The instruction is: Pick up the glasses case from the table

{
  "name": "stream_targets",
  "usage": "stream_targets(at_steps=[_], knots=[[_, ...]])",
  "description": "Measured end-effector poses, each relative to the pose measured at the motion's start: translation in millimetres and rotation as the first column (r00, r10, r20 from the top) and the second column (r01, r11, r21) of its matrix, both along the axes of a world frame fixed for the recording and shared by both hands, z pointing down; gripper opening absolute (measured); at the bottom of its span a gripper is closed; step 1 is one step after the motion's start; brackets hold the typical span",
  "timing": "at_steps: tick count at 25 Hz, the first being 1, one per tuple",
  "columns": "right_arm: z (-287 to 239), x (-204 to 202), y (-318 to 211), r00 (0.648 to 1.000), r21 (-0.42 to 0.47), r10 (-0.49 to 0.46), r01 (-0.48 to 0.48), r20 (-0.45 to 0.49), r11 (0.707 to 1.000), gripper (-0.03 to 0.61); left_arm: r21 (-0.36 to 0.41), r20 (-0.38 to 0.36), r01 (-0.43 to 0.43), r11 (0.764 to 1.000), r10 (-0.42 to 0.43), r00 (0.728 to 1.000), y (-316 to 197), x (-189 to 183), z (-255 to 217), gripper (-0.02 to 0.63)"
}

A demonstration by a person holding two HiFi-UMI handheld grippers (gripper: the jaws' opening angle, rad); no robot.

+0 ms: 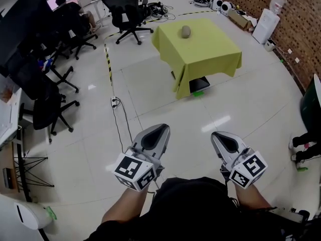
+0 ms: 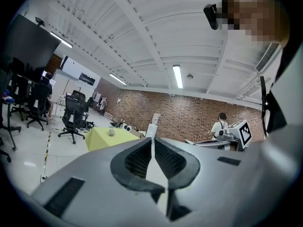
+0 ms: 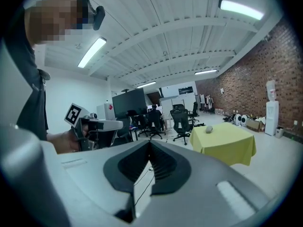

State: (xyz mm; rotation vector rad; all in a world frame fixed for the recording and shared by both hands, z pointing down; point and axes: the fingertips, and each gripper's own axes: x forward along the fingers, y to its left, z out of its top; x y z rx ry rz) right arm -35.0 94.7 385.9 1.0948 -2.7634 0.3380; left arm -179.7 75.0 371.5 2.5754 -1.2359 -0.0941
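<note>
Room in which I stood: glossy pale tiled floor (image 1: 165,99), brick wall (image 1: 306,29) at right, black office chairs (image 1: 131,15) at left, yellow-clothed tabletop (image 1: 213,51) ahead, strip lights (image 2: 178,76) overhead.

Looking down, I see my left gripper (image 1: 161,129) and right gripper (image 1: 216,135) held side by side over the pale tiled floor (image 1: 241,104), both pointing at the table (image 1: 210,49) with its yellow-green cloth, well ahead. The grey glasses case (image 1: 186,31) lies alone on it near the far edge. Black office chairs (image 1: 128,14) stand beyond and along the left, and a brick wall (image 1: 298,19) runs along the right.
</note>
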Motion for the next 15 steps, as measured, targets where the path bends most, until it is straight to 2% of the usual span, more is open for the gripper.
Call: stream_targets(at_steps=[8, 15], knots=[[-0.6, -2.1, -23.9, 1.0, -0.008, 0.026, -0.026, -0.001, 1.0, 0.002, -0.023, 0.001, -0.013, 1.0, 0.013, 1.0, -32.5, -6.5, 4.6, 0.026], [11.6, 21.4, -51.1, 0.999, -0.037, 0.042, -0.042, 0.015, 0.998, 0.002, -0.029, 0.012, -0.01, 1.0, 0.01, 1.0, -58.2, 12.6, 7.2, 0.026]])
